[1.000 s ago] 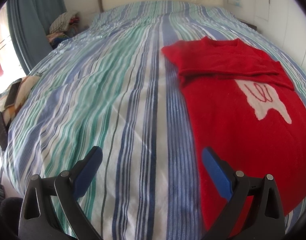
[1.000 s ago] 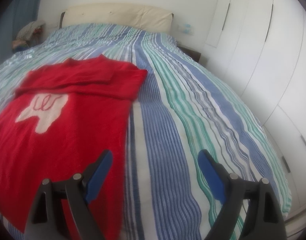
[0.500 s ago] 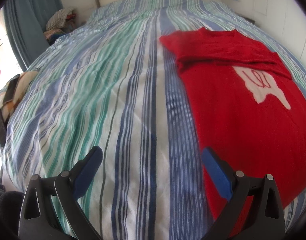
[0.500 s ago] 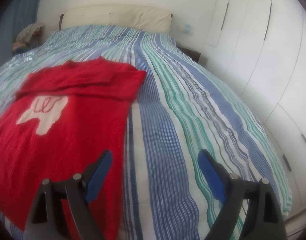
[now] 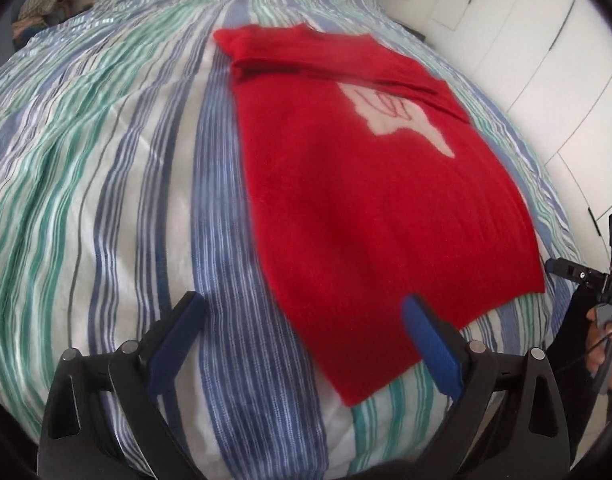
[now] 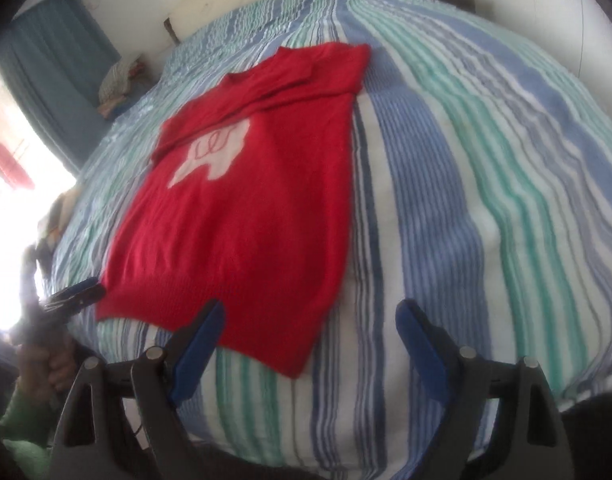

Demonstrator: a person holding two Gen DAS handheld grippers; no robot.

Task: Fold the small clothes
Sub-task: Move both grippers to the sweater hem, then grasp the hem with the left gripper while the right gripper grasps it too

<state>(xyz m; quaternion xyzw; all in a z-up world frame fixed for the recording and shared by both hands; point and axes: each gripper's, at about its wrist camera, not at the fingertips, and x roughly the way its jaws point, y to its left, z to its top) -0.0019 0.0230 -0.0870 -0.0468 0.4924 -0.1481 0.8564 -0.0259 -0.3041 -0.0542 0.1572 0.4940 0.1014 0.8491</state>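
Left gripper (image 5: 302, 344) is hovering w/ jaws spread wide, blue-padded fingers (image 5: 174, 344) gripping nothing. Right gripper (image 6: 310, 348) is likewise gaping, blue pads (image 6: 420, 352) apart and bare. Each gripper is showing at the edge of the other's view: right hand (image 5: 608, 354) is wrapping its handle; left hand (image 6: 46, 364), green-sleeved, is clutching its handle too.
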